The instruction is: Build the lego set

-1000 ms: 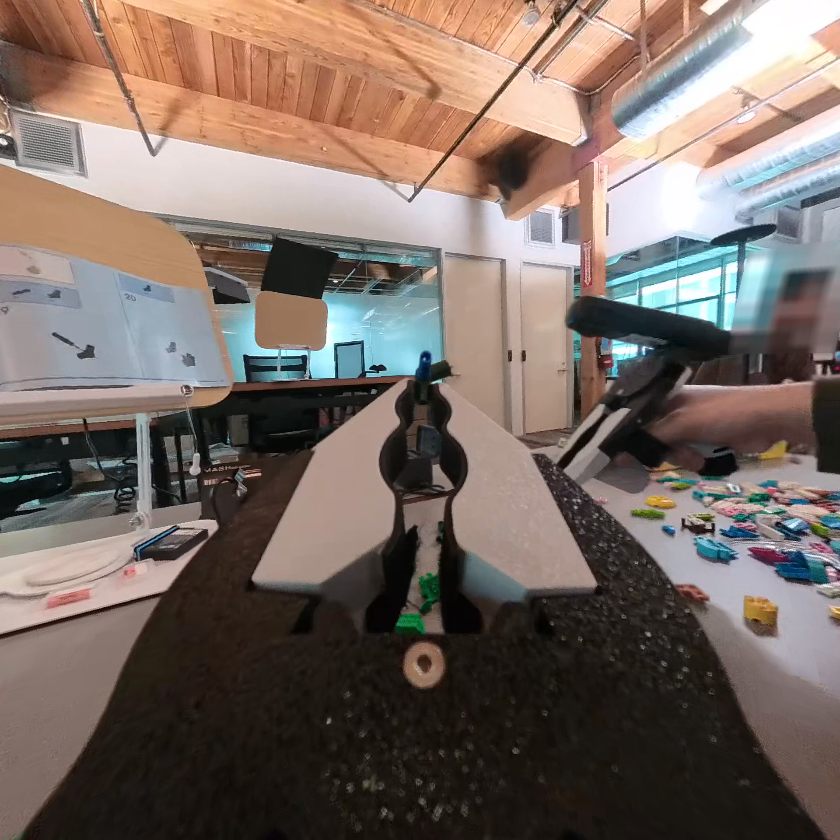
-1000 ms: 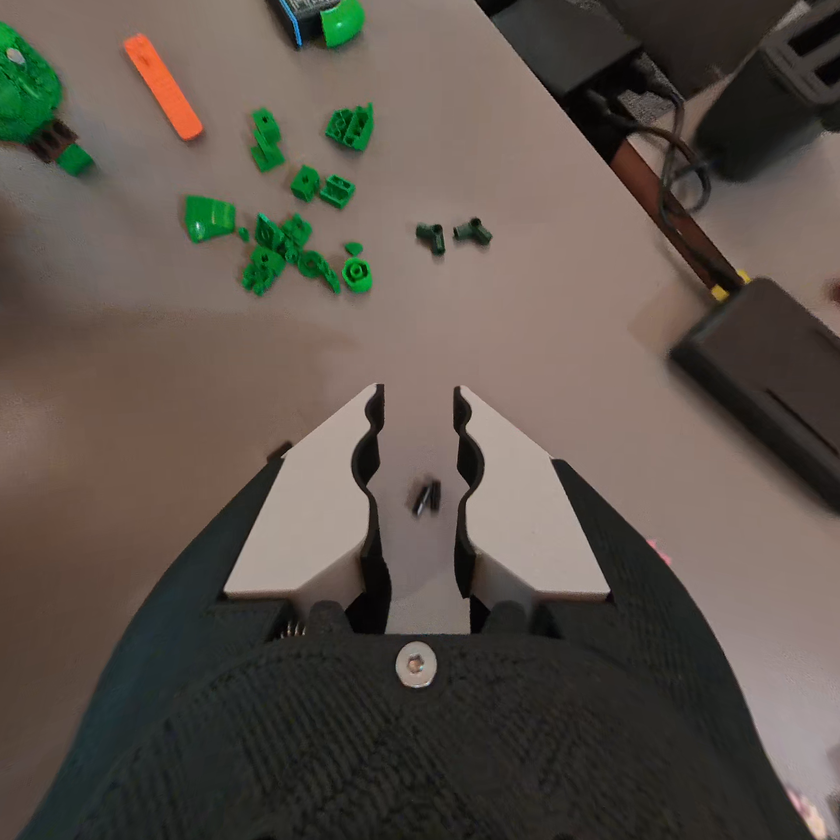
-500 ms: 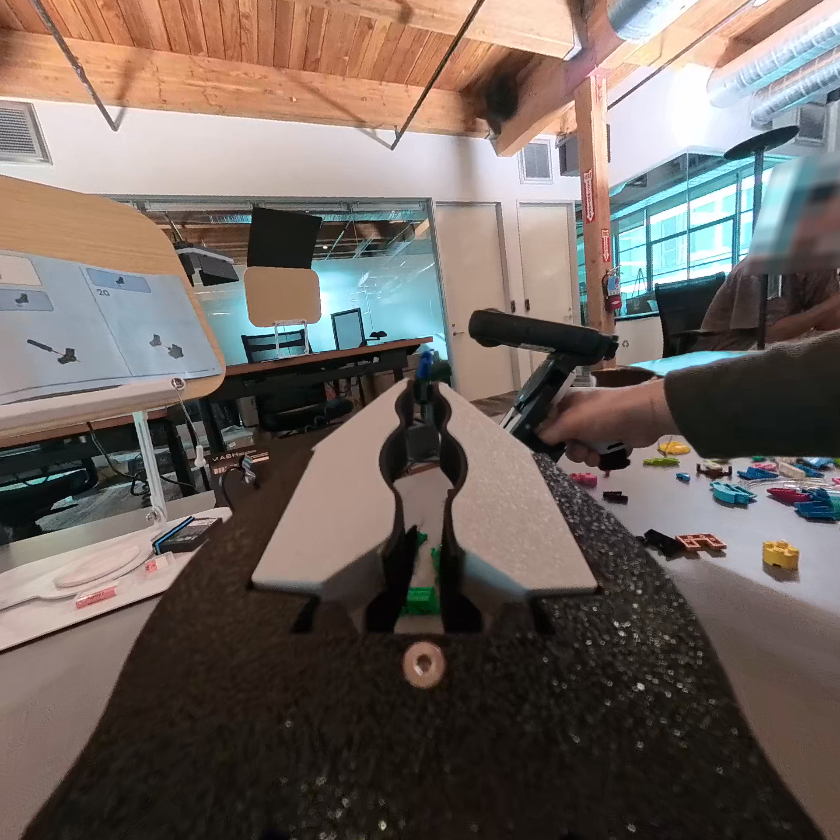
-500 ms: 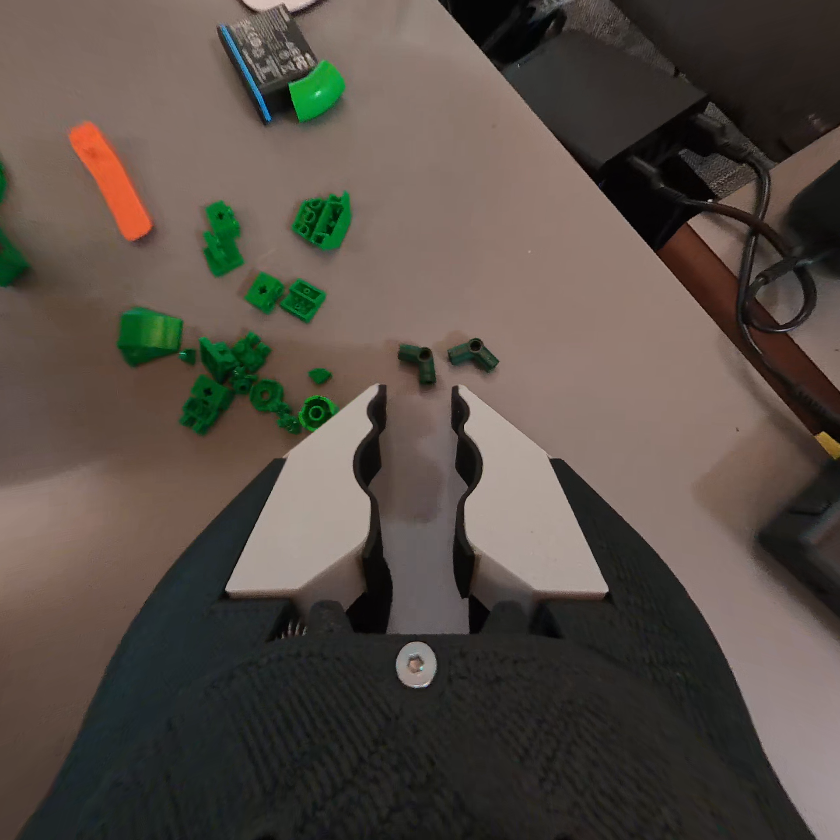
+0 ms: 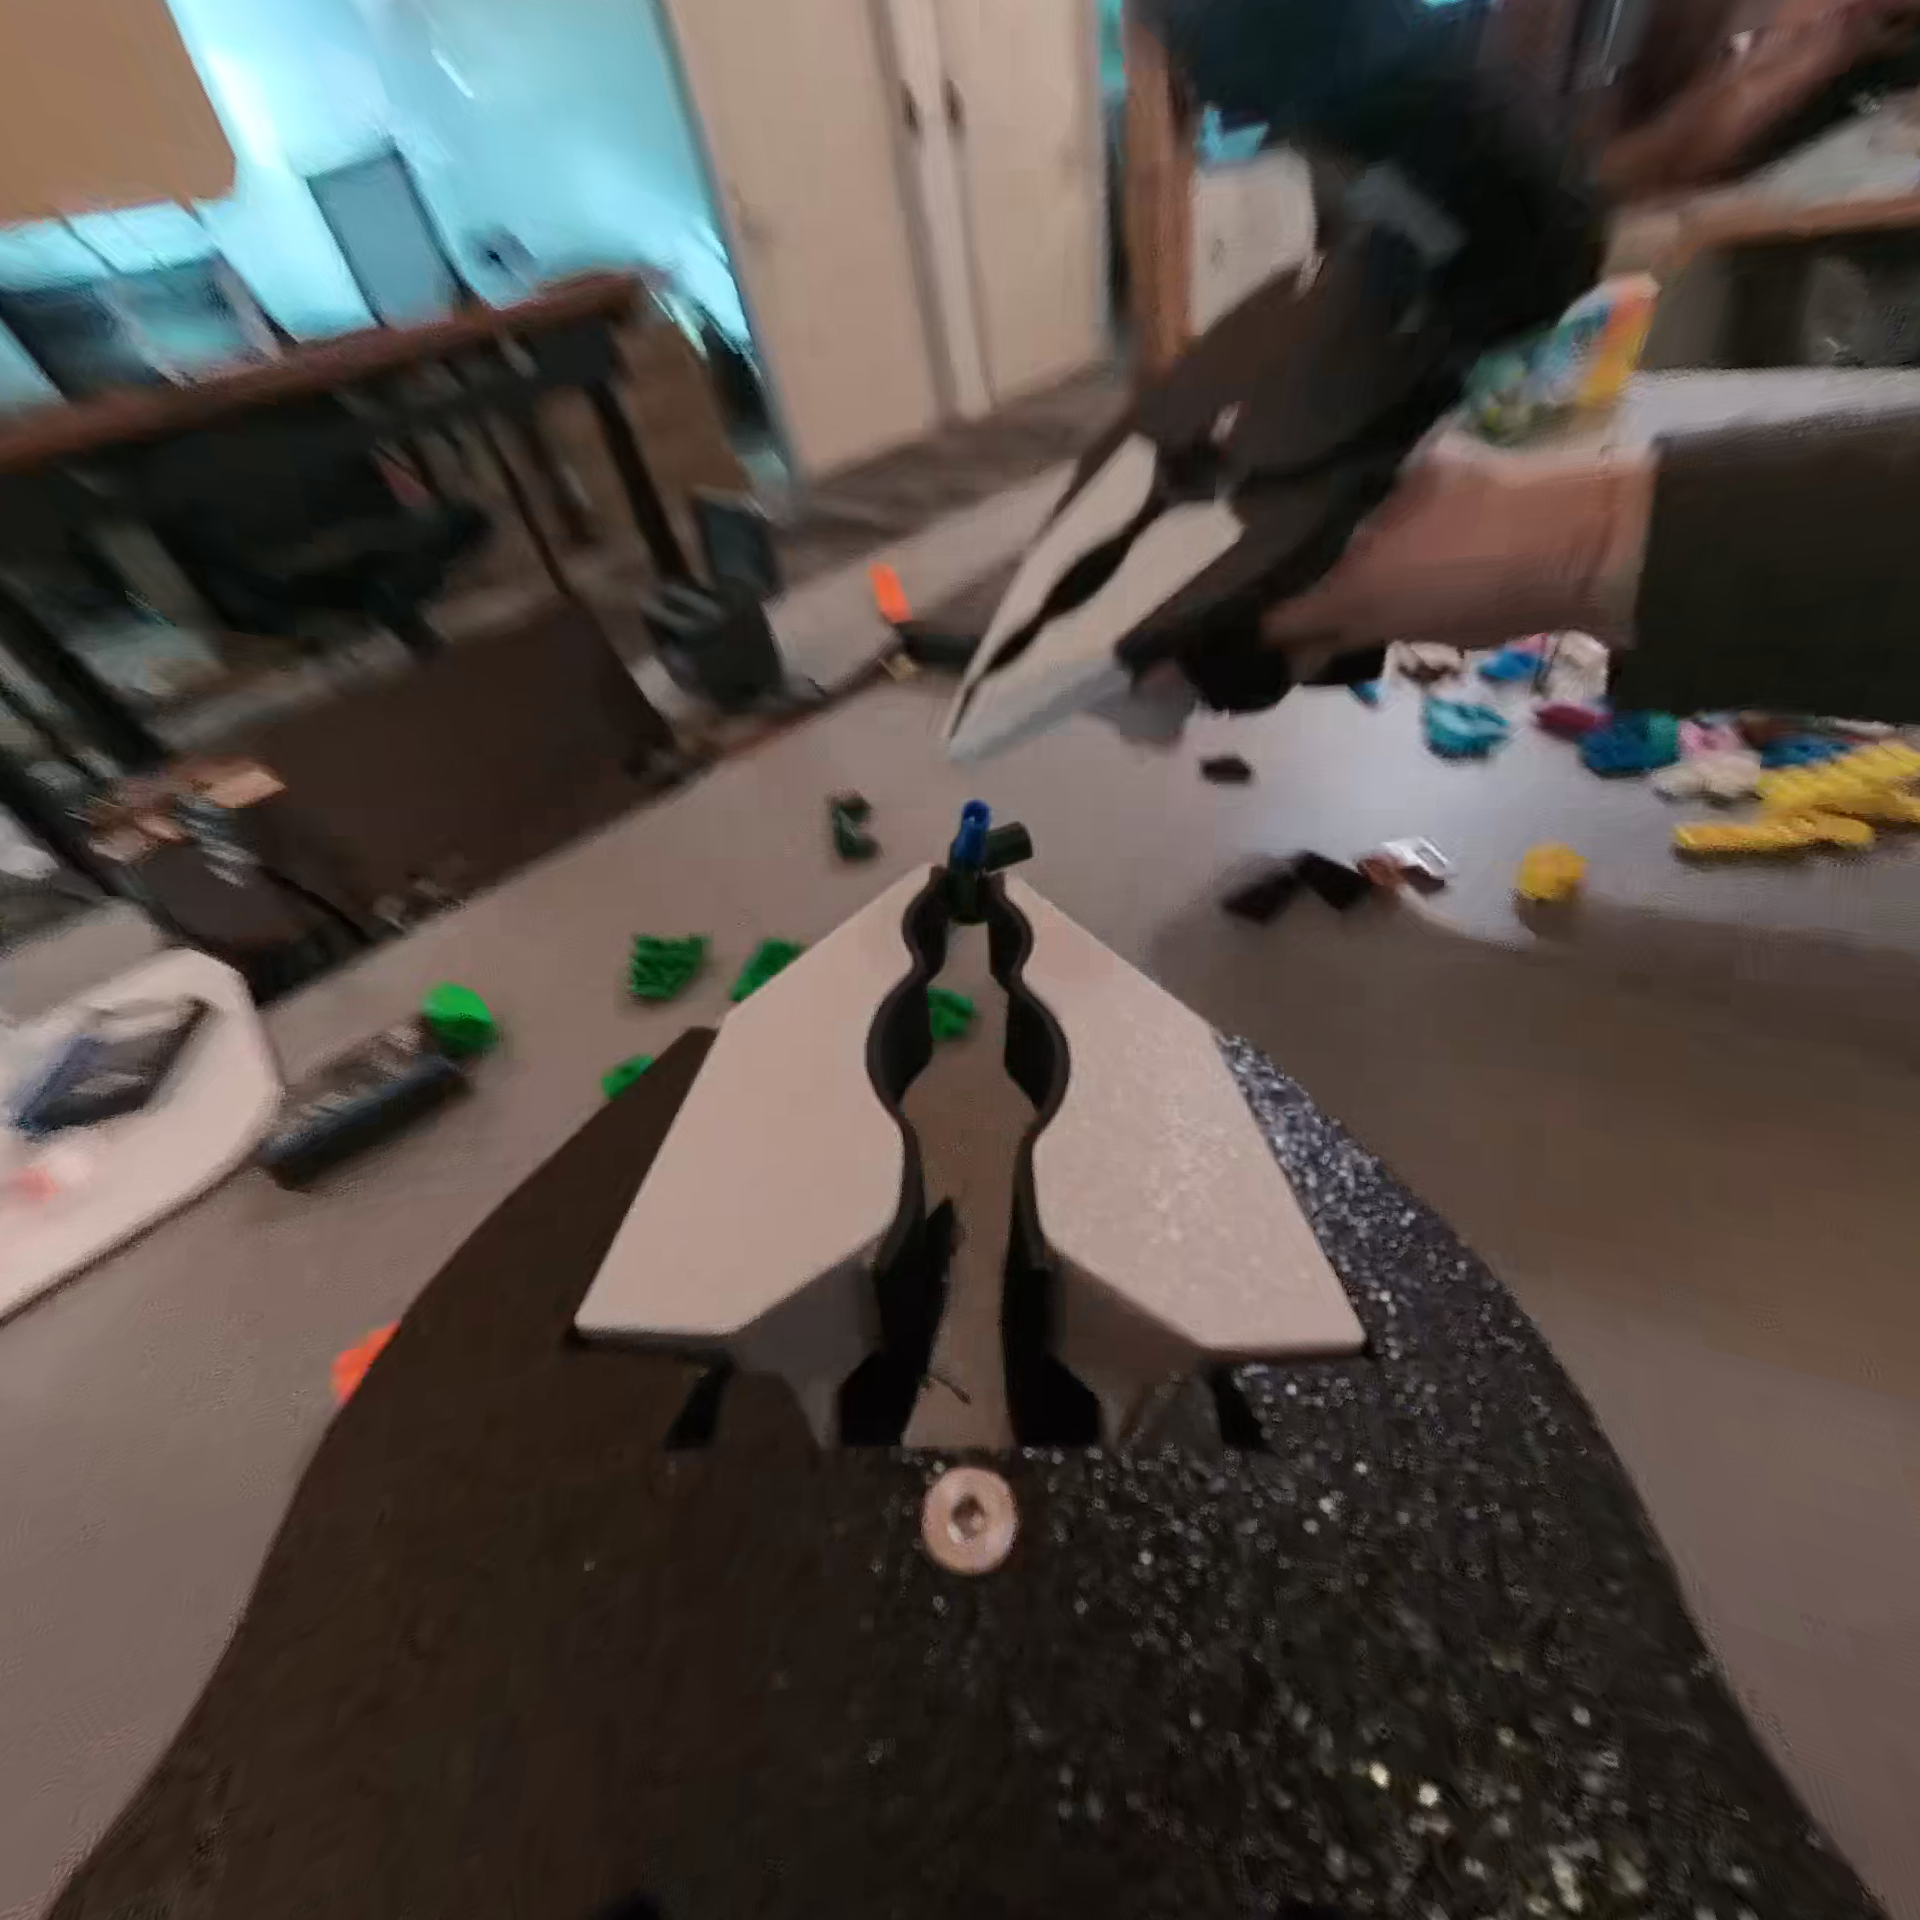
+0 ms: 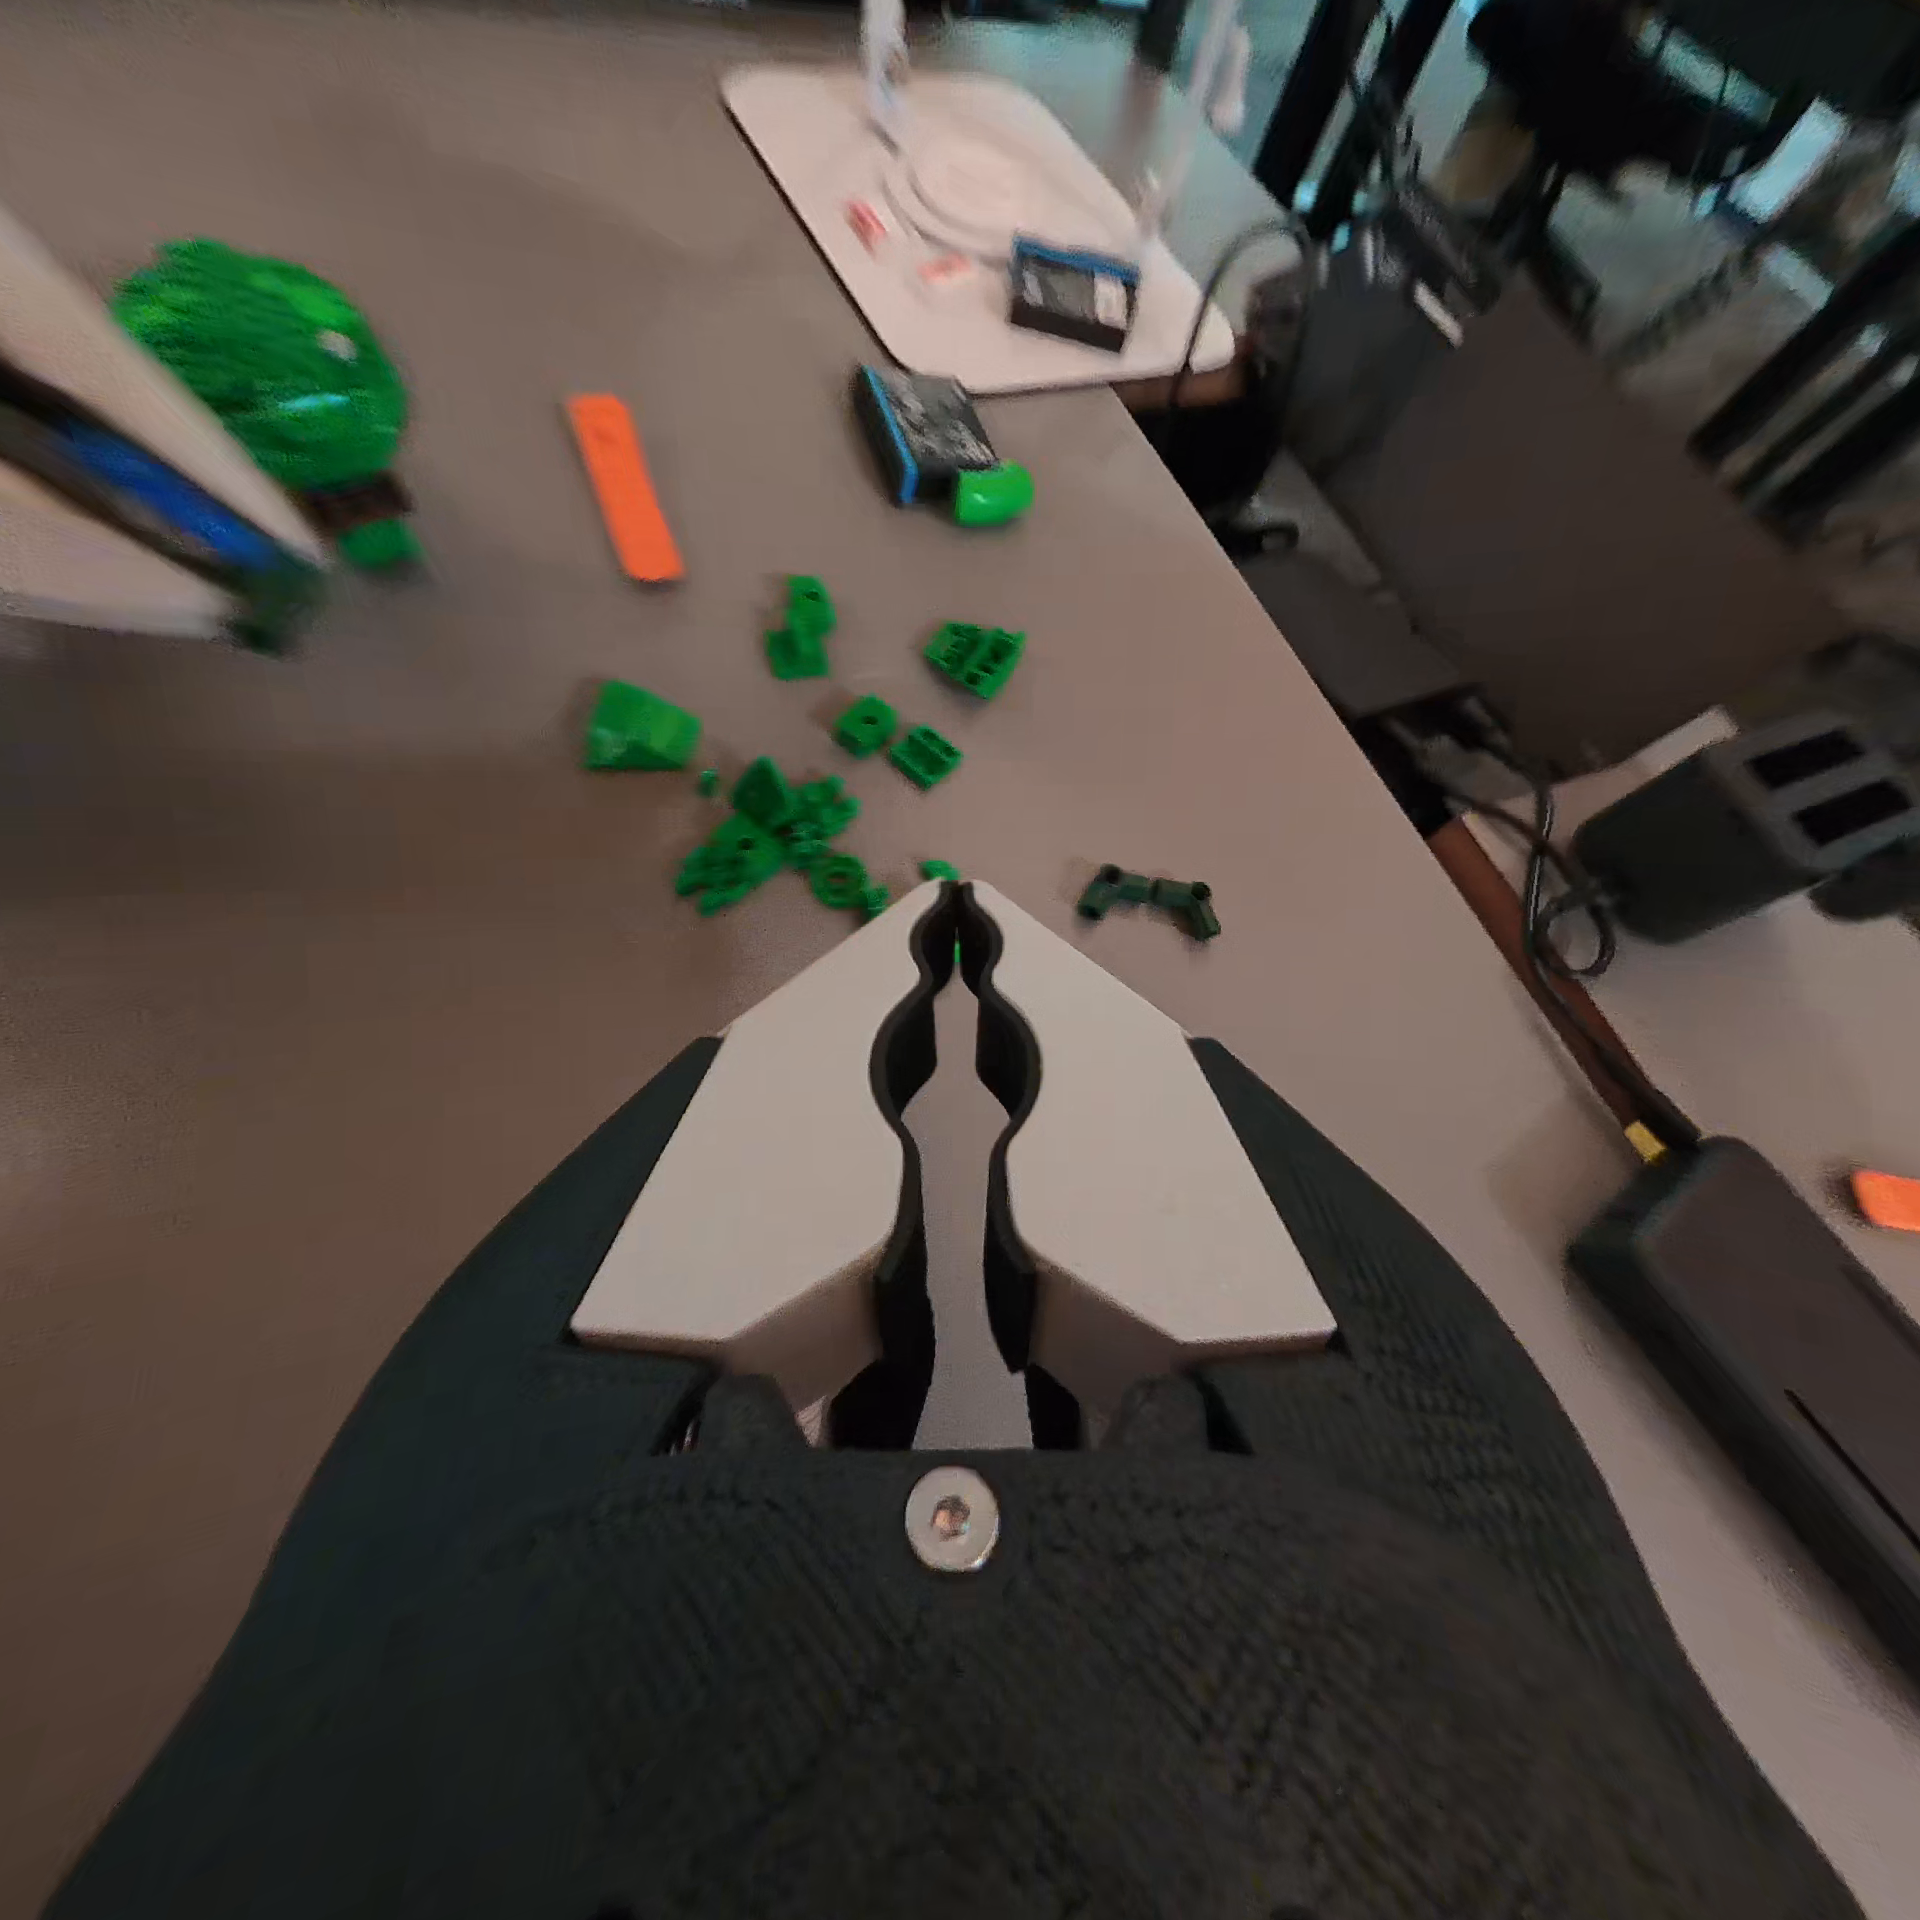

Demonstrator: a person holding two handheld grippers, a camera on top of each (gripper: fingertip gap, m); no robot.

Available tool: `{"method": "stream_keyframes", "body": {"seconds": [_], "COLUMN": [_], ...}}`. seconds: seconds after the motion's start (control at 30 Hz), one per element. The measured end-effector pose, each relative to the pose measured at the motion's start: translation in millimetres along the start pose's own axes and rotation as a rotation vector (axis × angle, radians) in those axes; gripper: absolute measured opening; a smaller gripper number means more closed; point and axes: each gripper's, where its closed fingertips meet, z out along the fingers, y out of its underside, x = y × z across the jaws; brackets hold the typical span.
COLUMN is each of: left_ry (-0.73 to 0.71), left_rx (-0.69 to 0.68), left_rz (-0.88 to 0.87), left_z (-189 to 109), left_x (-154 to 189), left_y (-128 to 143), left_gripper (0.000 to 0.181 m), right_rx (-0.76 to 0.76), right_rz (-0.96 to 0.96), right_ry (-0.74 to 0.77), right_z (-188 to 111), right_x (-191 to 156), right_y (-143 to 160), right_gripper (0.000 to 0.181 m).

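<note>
L gripper (image 5: pixel 968 891) is clenched on a dark green connector w/ blue pin (image 5: pixel 975 844), held above the tabletop (image 5: pixel 1455 1091). R gripper (image 6: pixel 956 902) has its tips pinched together w/ nothing clearly between them, near the tabletop's far edge just beside two dark green connectors (image 6: pixel 1148 900) and the loose green pcs (image 6: pixel 790 821).

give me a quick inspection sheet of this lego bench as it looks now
surface: grey table, bare in front of the right claw.
job's things: loose green pieces; two dark green connectors; green built model; mixed coloured bricks.
clutter: orange tool; black pack; white tray.
grippers: left claw shut on a dark piece with blue pin; right claw tips together, whether anything is held cannot be told.
cables: black cables off the table's right edge.
surroundings: desks and doors behind, blurred.
</note>
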Motion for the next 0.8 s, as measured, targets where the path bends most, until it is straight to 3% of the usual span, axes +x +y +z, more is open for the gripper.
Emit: {"method": "stream_keyframes", "body": {"seconds": [0.2,0.3,0.4,0.53,0.63,0.8], "left_ry": [0.246,0.306,0.288,0.301,0.293,0.287], "left_rx": [-0.322,-0.446,-0.503,-0.496,-0.499,-0.501], "left_rz": [-0.063,-0.088,-0.086,-0.133,-0.136,-0.140], "left_z": [7,6,7,8,8,8], "left_x": [41,54,52,53,51,51], "left_y": [47,69,83,84,85,85], "left_gripper": [0.005,0.005,0.005,0.006,0.005,0.006], "right_rx": [0.089,0.064,0.005,-0.081,-0.102,-0.183], "right_rz": [-0.121,-0.103,0.007,0.241,0.398,0.378], "right_ry": [-0.002,0.035,0.082,0.055,0.007,0.039], "right_z": [-44,-48,-32,16,46,62], "right_x": [-56,-57,-28,18,31,43], "right_y": [-4,7,17,35,40,37], "right_gripper": [0.000,0.000,0.000,0.024,0.024,0.018]}}
